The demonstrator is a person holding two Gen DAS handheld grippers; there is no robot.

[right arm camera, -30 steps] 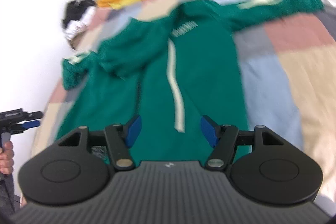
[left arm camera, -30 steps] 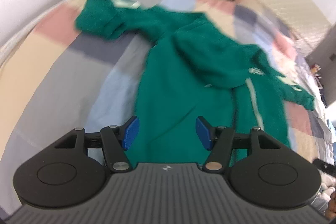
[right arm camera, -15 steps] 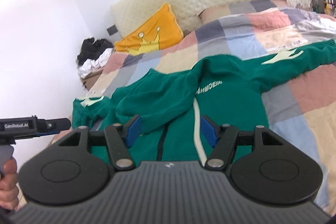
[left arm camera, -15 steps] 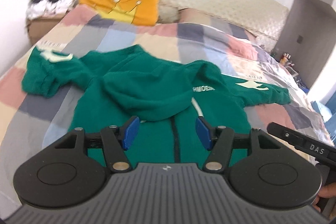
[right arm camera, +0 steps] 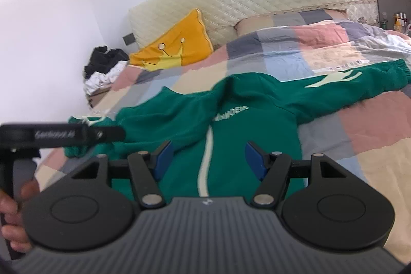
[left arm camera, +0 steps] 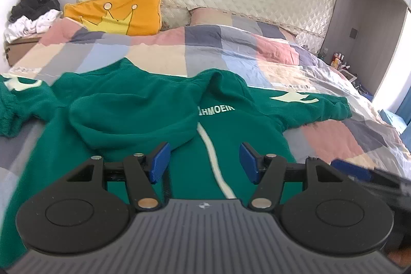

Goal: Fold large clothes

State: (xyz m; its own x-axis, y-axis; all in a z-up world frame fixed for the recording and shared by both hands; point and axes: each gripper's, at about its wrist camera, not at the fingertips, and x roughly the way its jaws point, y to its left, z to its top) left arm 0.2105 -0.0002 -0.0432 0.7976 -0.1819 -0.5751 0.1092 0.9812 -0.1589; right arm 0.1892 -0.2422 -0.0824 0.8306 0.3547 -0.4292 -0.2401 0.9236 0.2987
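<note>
I have one green hoodie (left arm camera: 143,120) lying face up across the checked quilt (left arm camera: 257,58), filling the middle of both views, its hood flopped down over the chest. Both sleeves are spread – one toward the left edge (left arm camera: 15,104), one toward the right (left arm camera: 303,107). My left gripper (left arm camera: 203,162) hangs over the lower body of the garment with its fingers apart and nothing between them; the right gripper (right arm camera: 208,162) is likewise spread wide and empty above the pale centre stripe (right arm camera: 205,161). To start well I would, I think, take a sleeve near the cuff with each gripper and bring it across the chest, pinching only the top layer (the quilt beneath could easily come up too). Counted: one hoodie, two sleeves, one yellow crown cushion (left arm camera: 120,12), one pile of dark and white clothes (left arm camera: 30,12) at upper left
</note>
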